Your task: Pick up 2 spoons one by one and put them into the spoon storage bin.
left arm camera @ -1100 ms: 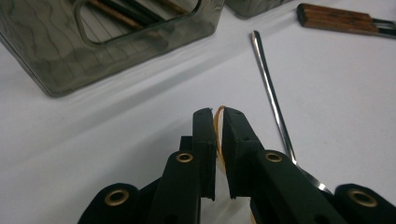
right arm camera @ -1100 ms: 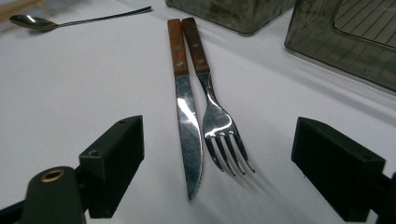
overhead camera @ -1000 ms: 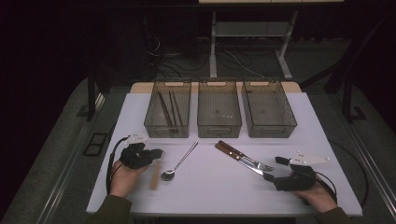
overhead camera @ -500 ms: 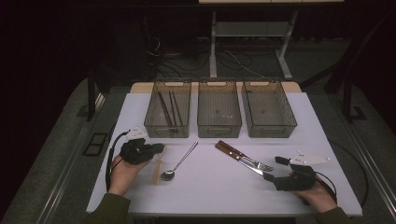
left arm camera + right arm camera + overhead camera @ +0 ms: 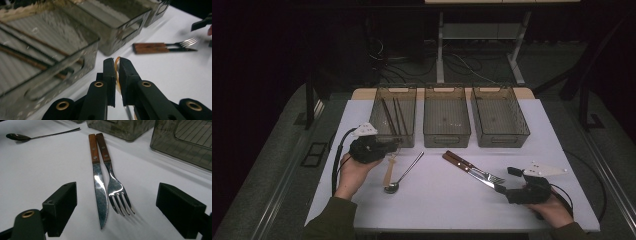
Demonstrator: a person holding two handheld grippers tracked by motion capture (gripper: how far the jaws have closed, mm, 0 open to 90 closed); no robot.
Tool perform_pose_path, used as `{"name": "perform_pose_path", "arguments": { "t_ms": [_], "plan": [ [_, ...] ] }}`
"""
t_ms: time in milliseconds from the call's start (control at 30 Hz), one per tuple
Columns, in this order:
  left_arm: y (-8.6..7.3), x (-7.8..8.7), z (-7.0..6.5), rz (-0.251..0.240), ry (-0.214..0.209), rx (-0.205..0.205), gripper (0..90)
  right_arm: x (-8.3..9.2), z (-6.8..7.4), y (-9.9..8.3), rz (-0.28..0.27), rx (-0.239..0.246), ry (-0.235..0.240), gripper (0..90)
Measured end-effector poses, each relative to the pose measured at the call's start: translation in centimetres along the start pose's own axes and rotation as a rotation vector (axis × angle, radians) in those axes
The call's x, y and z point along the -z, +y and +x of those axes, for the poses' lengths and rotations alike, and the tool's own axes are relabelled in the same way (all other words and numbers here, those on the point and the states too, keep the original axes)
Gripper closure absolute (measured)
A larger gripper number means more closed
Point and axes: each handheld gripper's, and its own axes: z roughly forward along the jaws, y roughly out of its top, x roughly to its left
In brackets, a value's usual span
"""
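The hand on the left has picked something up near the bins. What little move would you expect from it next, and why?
Probably a short carry forward over the left bin. The left gripper is shut on a thin wooden utensil that hangs just in front of that bin, which already holds similar long sticks. The right gripper waits open around the knife and fork.

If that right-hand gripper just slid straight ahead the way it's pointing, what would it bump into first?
Most likely the knife and the fork, lying side by side on the table between the open jaws of the right gripper, tips toward it. How high it hovers is unclear.
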Motion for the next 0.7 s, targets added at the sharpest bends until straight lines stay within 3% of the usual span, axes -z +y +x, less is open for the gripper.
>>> {"name": "perform_pose_path", "arguments": {
  "t_ms": [700],
  "plan": [
    [8.1,-4.9,0.0,-0.076,-0.036,-0.040,84.4,0.1,-0.2,0.0,-0.019,-0.013,-0.008,16.5]
  ]
}}
